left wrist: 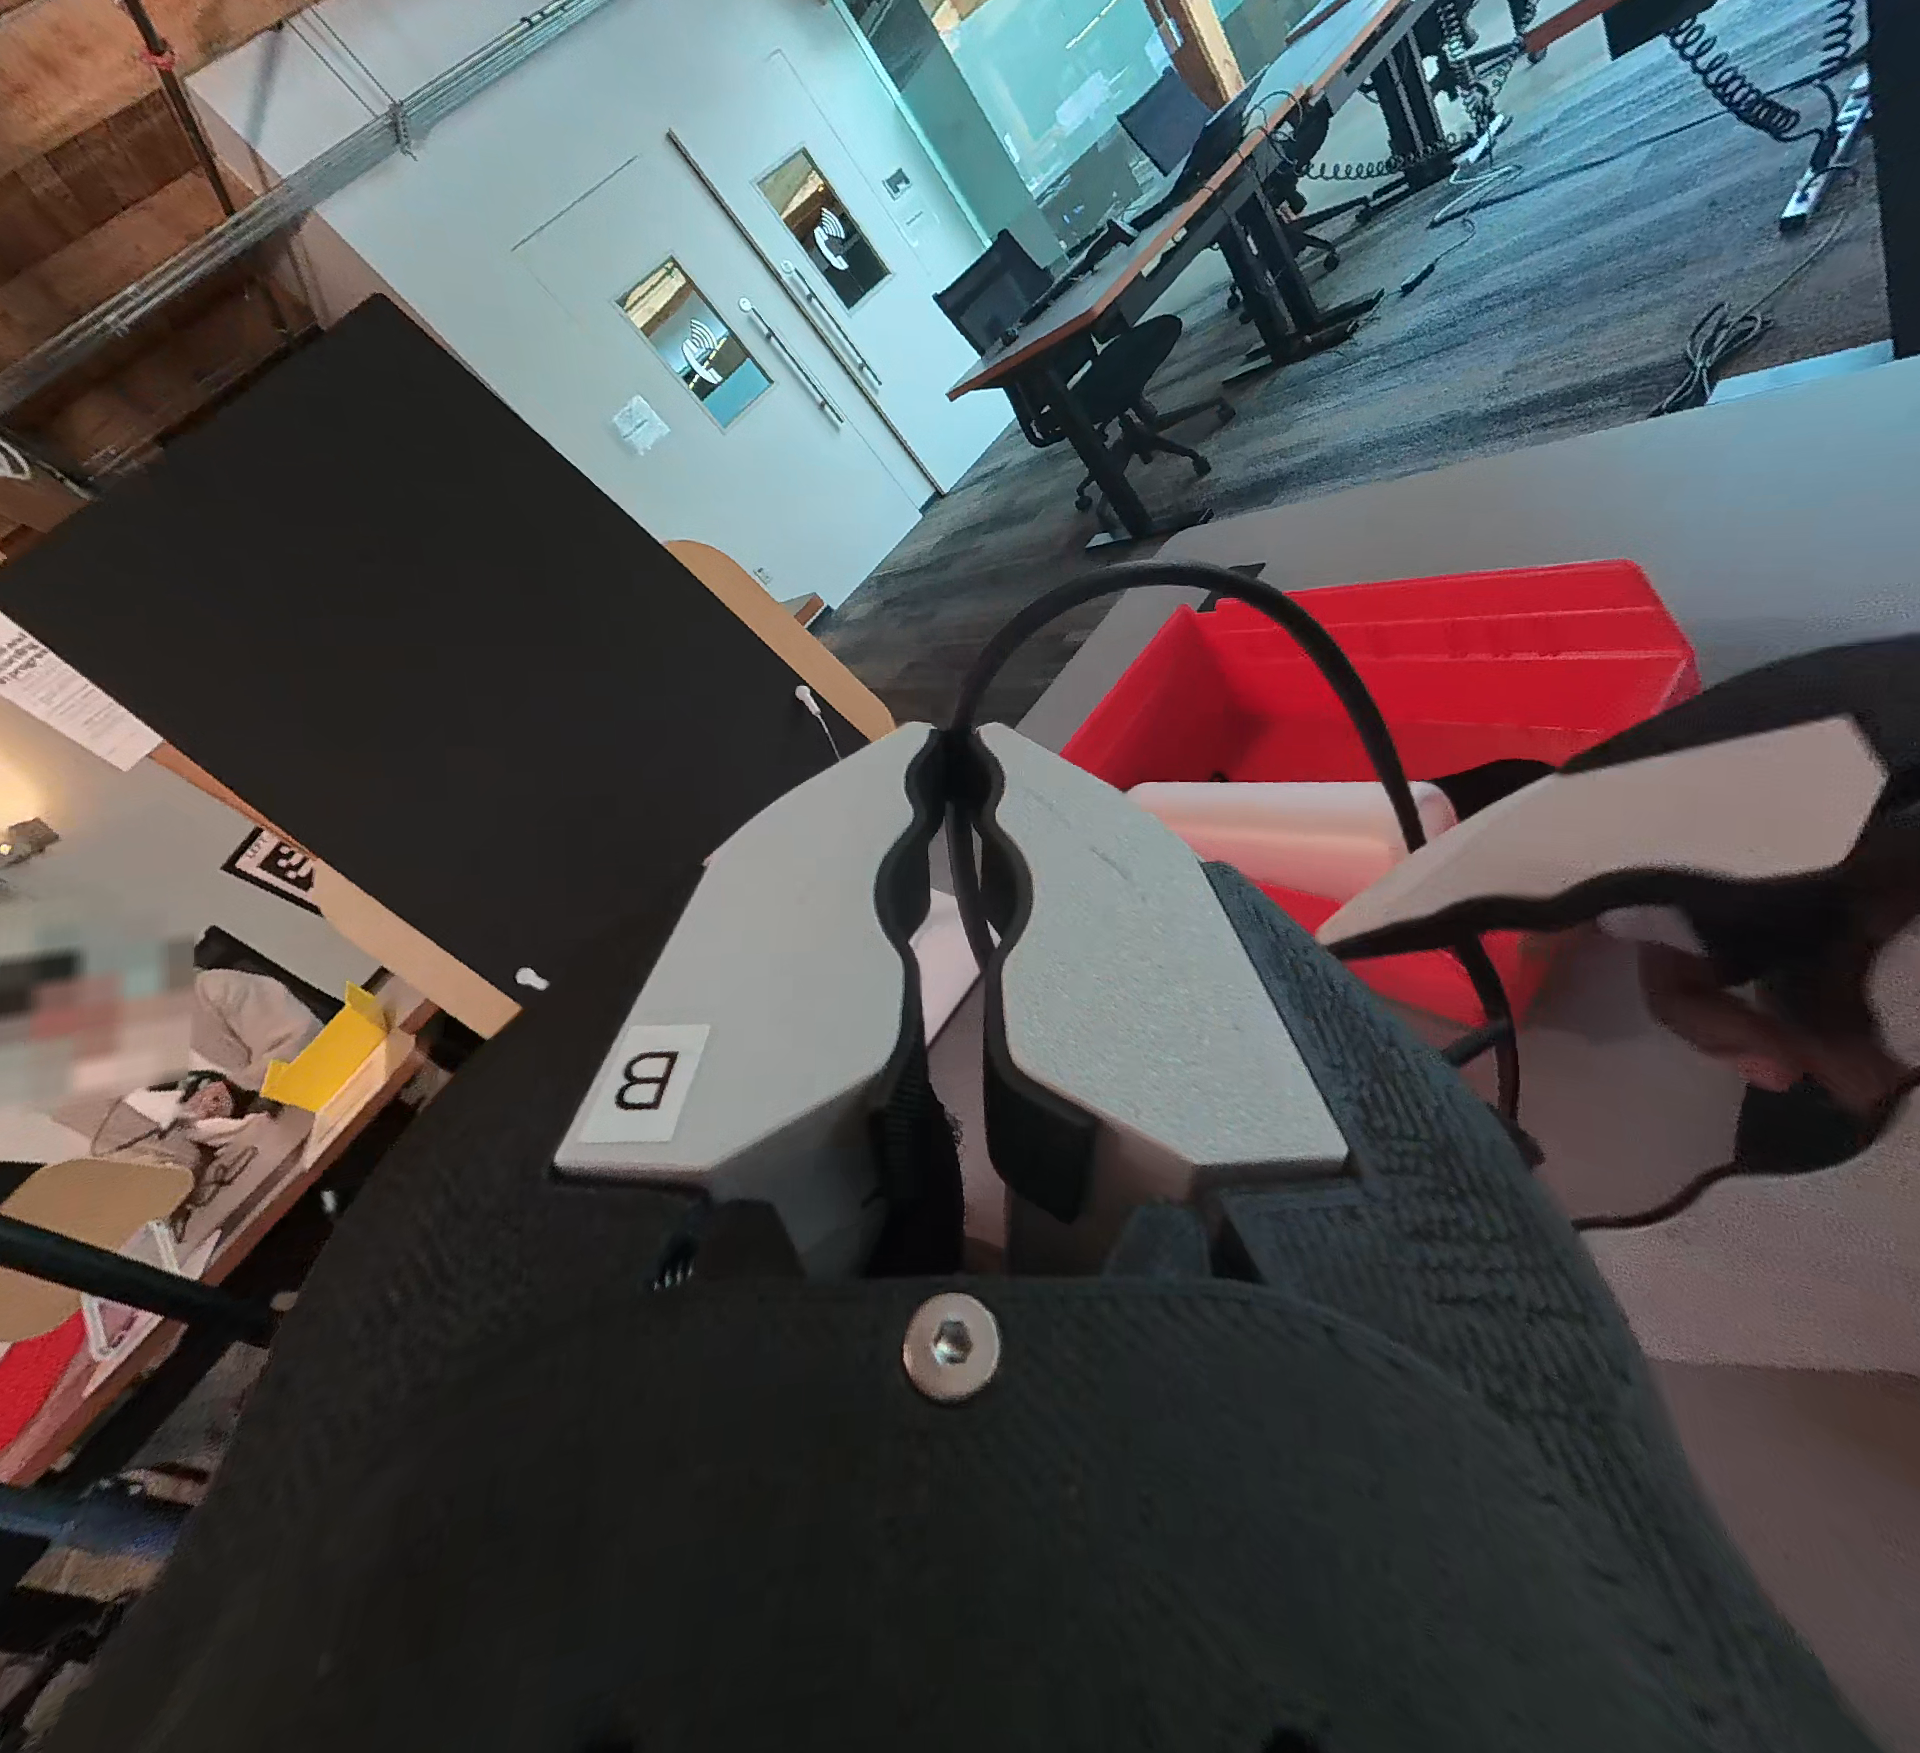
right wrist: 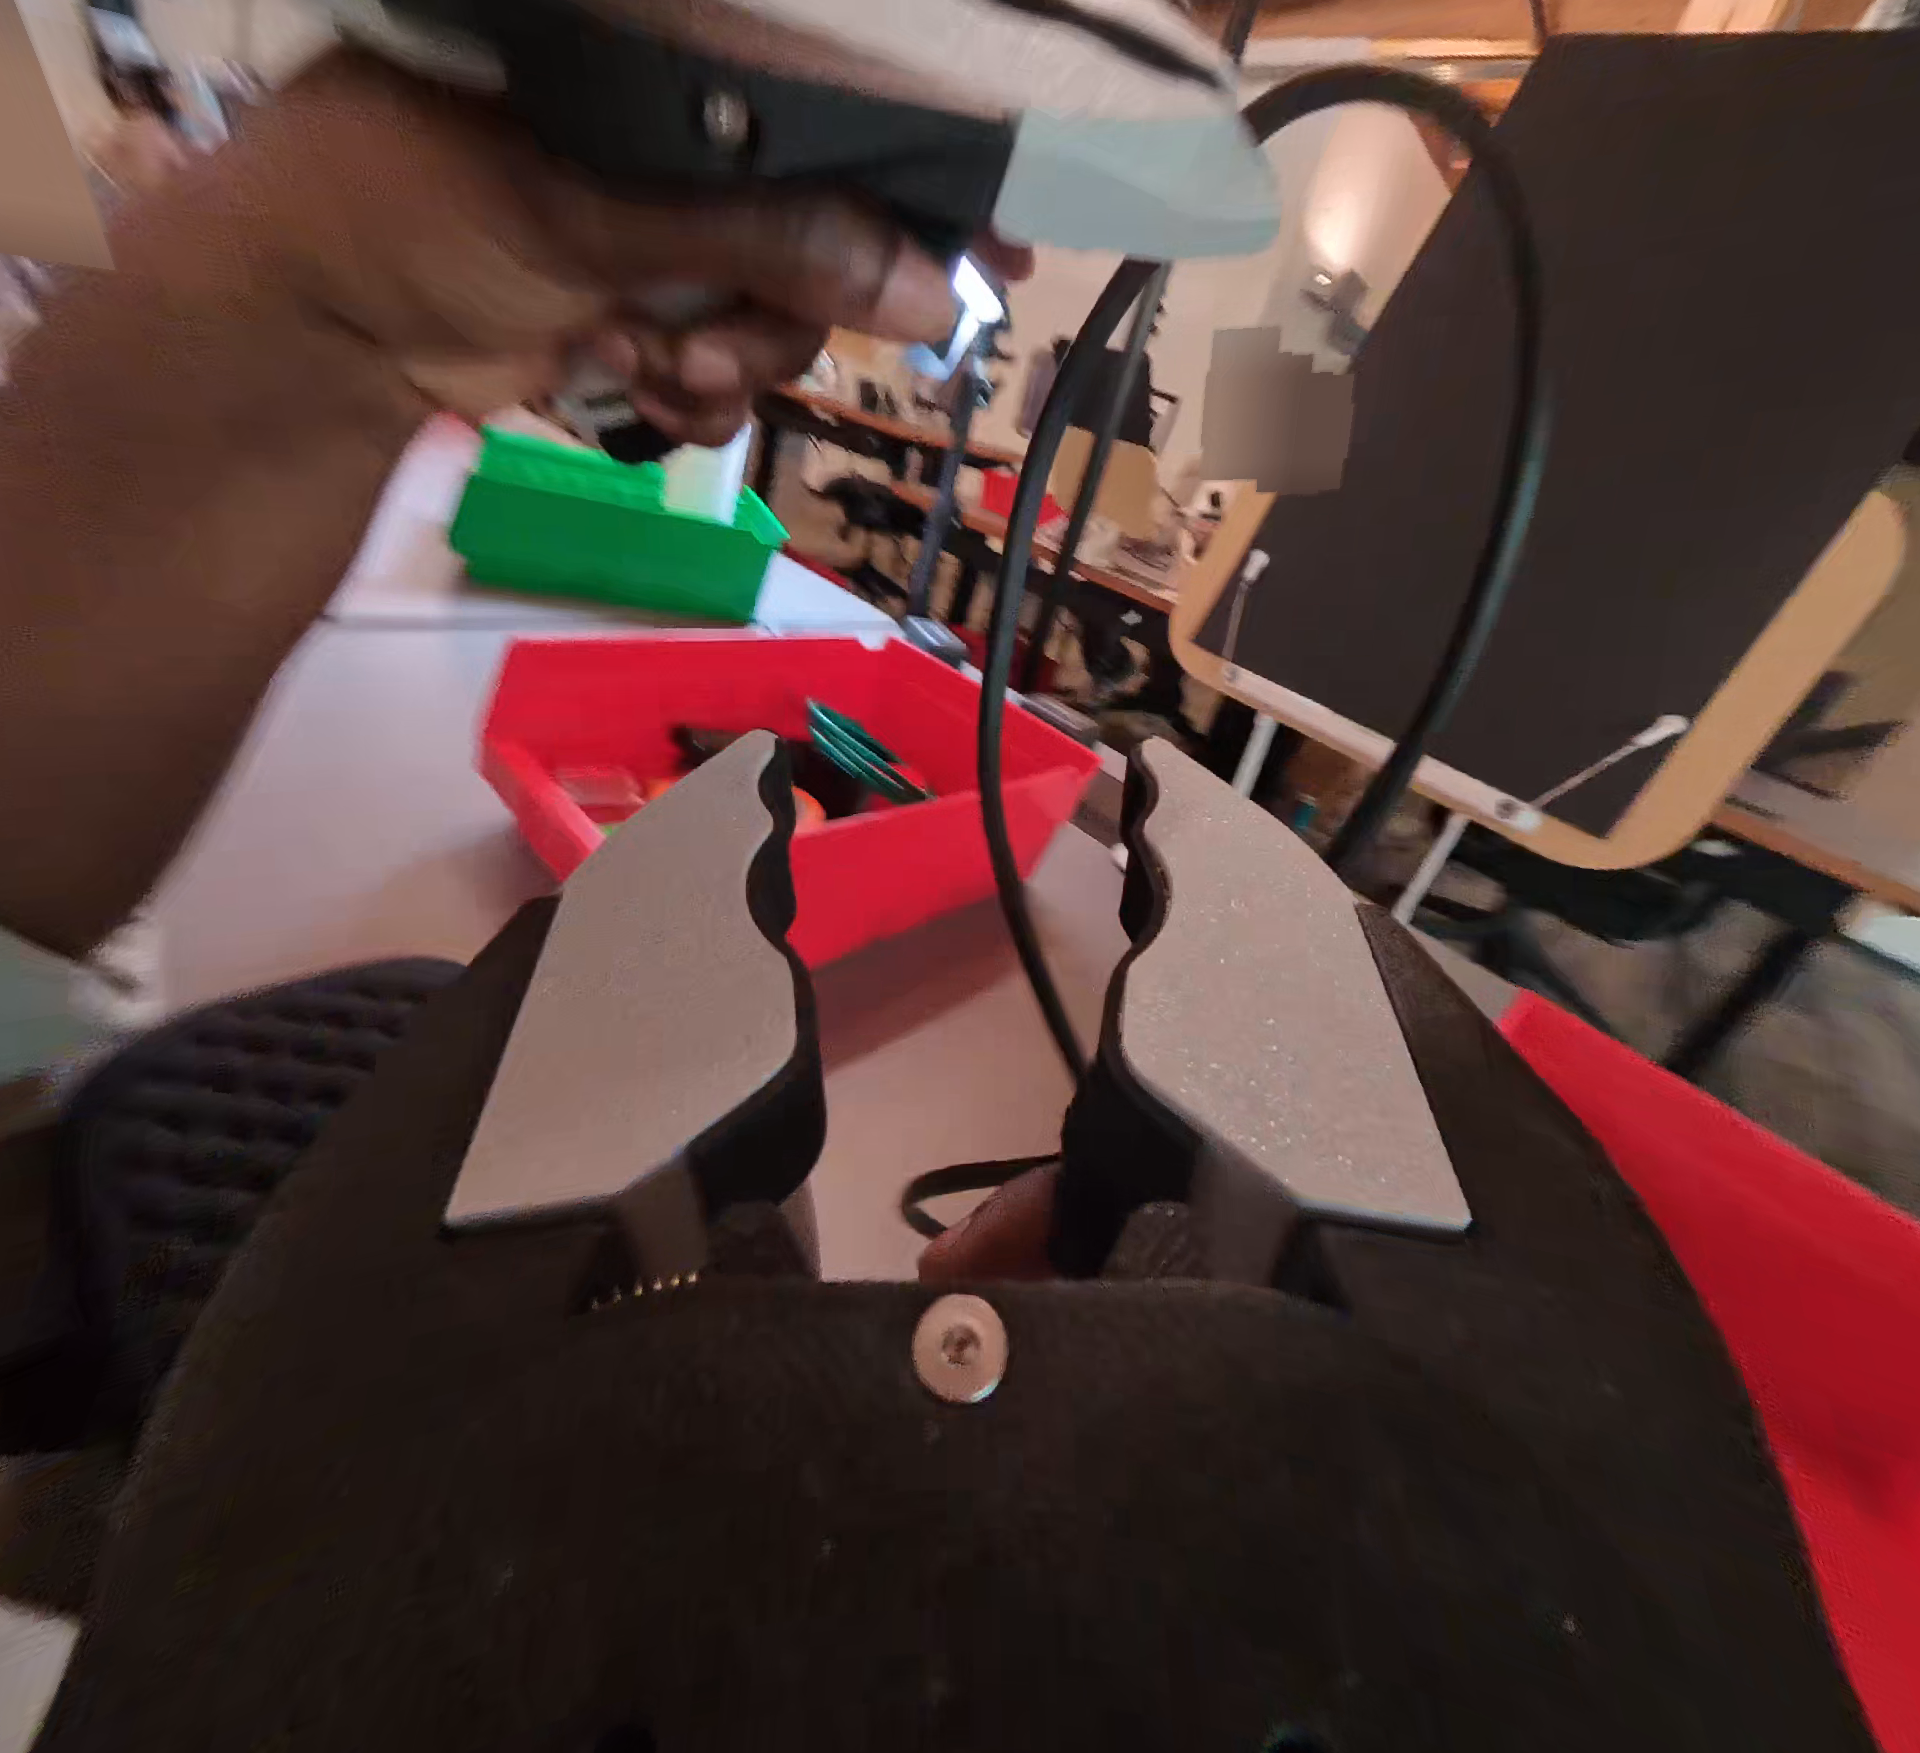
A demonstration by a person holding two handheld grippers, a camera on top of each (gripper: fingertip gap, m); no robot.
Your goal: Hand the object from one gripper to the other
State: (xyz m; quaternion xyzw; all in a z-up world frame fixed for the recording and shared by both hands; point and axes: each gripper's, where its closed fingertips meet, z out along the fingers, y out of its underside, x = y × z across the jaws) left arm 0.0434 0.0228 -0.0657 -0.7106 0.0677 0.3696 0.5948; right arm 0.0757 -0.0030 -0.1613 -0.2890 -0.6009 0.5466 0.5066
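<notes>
A thin black cable (left wrist: 1143, 573) is the object. My left gripper (left wrist: 951, 753) is shut on it at the fingertips, and the cable loops up and out to the right. In the right wrist view the cable (right wrist: 995, 664) arcs down from the left gripper (right wrist: 1236, 93), blurred at the top, and runs between the fingers of my right gripper (right wrist: 956, 753). That gripper is open, with the cable lying against the inner side of its right finger (right wrist: 1247, 976). The right gripper (left wrist: 1351, 934) shows blurred at the right of the left wrist view, close to the cable.
A red bin (right wrist: 727, 695) with small parts sits on the pale table (right wrist: 364, 820) just below the grippers; it also shows in the left wrist view (left wrist: 1455, 664). A green bin (right wrist: 603, 540) stands farther back. A black panel (right wrist: 1714, 404) stands to the right. A hand (right wrist: 623, 269) holds the left gripper.
</notes>
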